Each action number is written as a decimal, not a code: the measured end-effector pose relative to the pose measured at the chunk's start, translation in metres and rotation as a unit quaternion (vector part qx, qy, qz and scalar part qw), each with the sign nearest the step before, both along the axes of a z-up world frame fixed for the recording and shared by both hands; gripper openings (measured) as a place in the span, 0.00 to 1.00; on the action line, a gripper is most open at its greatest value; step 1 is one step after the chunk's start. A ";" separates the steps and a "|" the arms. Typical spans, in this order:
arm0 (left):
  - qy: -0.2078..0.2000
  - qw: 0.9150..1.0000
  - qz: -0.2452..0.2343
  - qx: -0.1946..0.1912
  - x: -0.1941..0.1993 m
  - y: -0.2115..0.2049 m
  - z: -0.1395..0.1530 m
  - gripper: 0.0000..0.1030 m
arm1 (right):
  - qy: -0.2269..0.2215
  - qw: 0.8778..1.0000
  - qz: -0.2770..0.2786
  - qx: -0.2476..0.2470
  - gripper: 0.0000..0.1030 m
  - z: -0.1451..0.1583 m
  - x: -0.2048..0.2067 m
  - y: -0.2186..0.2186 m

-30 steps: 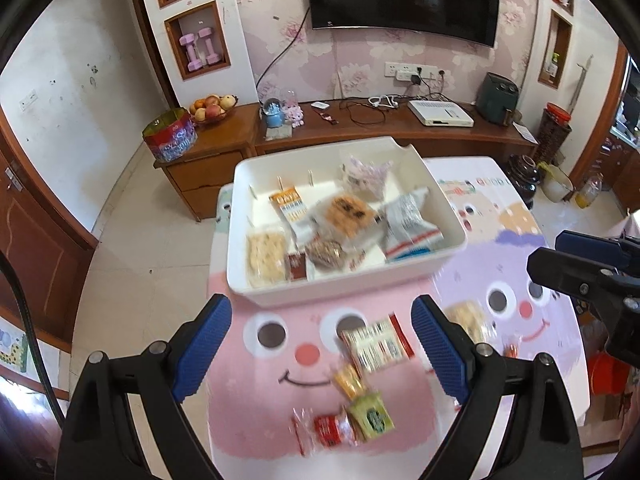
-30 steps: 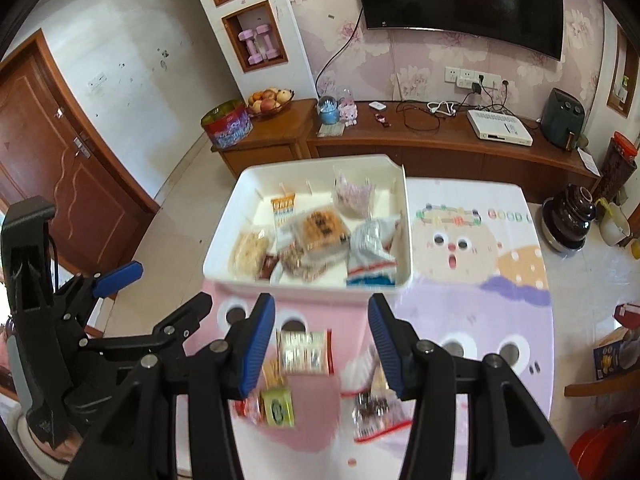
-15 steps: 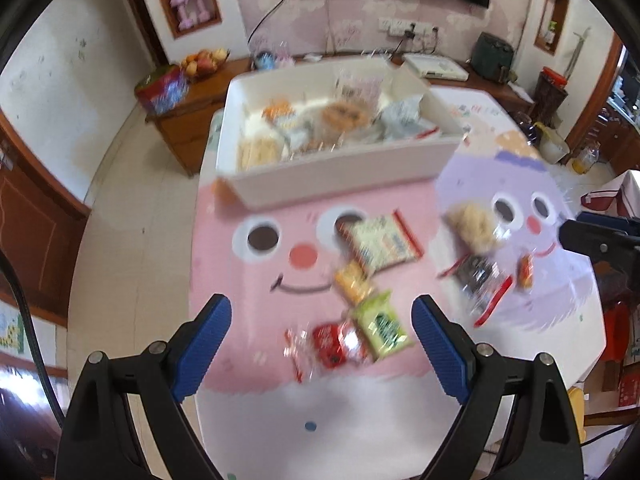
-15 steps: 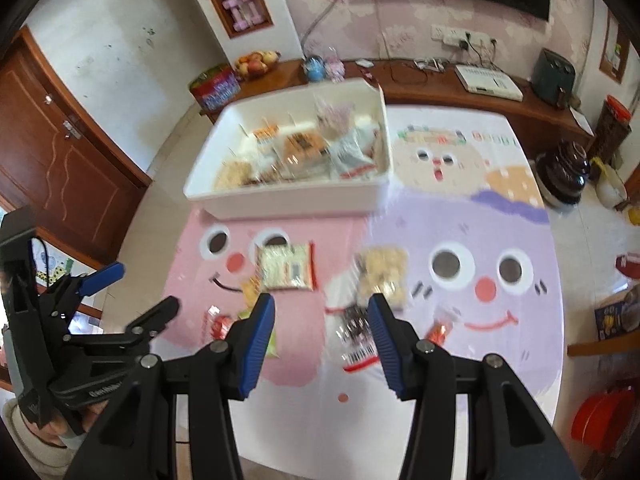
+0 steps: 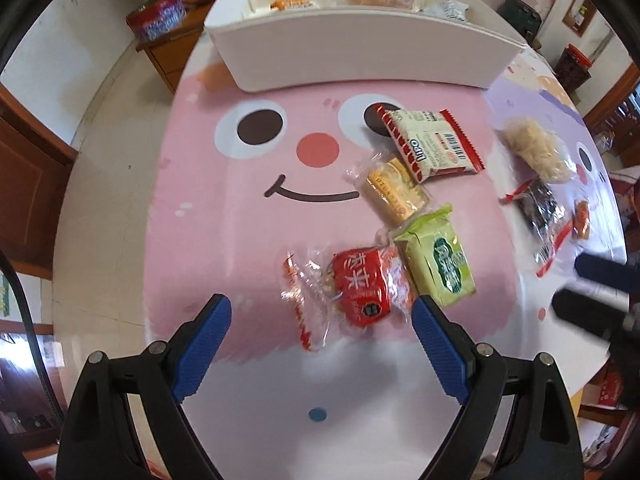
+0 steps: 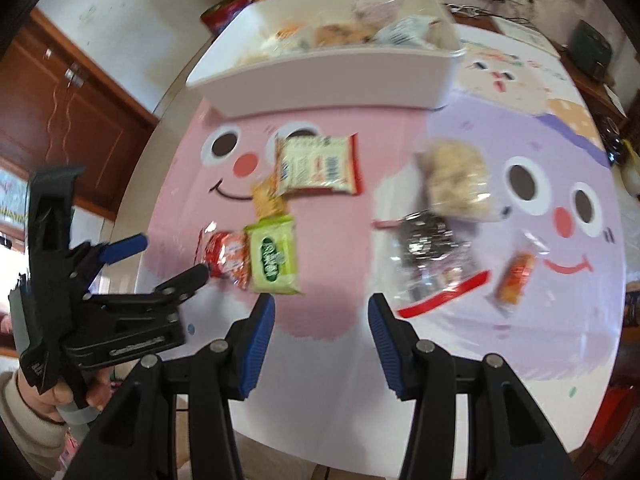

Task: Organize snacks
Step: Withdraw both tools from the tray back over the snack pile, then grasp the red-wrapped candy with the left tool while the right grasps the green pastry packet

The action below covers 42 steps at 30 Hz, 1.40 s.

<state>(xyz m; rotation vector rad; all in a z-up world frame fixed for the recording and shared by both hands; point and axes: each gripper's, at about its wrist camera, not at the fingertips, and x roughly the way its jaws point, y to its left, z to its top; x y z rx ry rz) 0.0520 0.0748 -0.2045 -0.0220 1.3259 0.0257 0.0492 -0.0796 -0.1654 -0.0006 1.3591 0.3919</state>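
A white bin (image 5: 360, 52) with several snacks stands at the far side of the table; it also shows in the right wrist view (image 6: 328, 80). Loose snacks lie in front of it: a red packet (image 5: 362, 288), a green packet (image 5: 440, 258), a yellow biscuit pack (image 5: 394, 194) and a red-edged wafer pack (image 5: 430, 146). My left gripper (image 5: 320, 320) is open, low over the table, with the red packet just ahead between its fingers. My right gripper (image 6: 322, 324) is open and empty, near a dark clear bag (image 6: 432, 252), a pale puffed snack (image 6: 456, 180) and a small orange packet (image 6: 516, 276).
The table (image 5: 248, 380) has a pink and purple cartoon-face cover and a rounded edge close to both grippers. A wooden sideboard with a red tin (image 5: 156, 20) and a fruit bowl stands behind the bin. A brown door (image 6: 68, 92) is at the left.
Both grippers have dropped from above the bin toward the near table, closer to the loose snacks. The left gripper now frames the red packet. Both stay open.
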 end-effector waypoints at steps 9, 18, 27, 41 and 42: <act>0.018 0.999 0.021 -0.039 0.019 0.003 -0.027 0.88 | 0.019 1.000 0.017 -0.003 0.48 -0.028 0.010 0.019; 0.027 0.997 0.047 -0.057 0.020 0.005 -0.029 0.86 | 0.025 0.999 0.045 0.000 0.48 -0.045 0.023 0.046; 0.028 0.995 0.075 -0.060 0.015 0.028 -0.031 0.84 | 0.028 0.998 0.047 -0.005 0.48 -0.064 0.038 0.072; 0.032 0.995 0.064 -0.075 0.013 0.026 -0.036 0.77 | -0.031 0.992 0.089 -0.086 0.36 -0.081 0.032 0.097; 0.031 0.995 0.062 -0.075 0.012 0.022 -0.037 0.74 | -0.029 0.992 0.084 -0.085 0.36 -0.081 0.033 0.096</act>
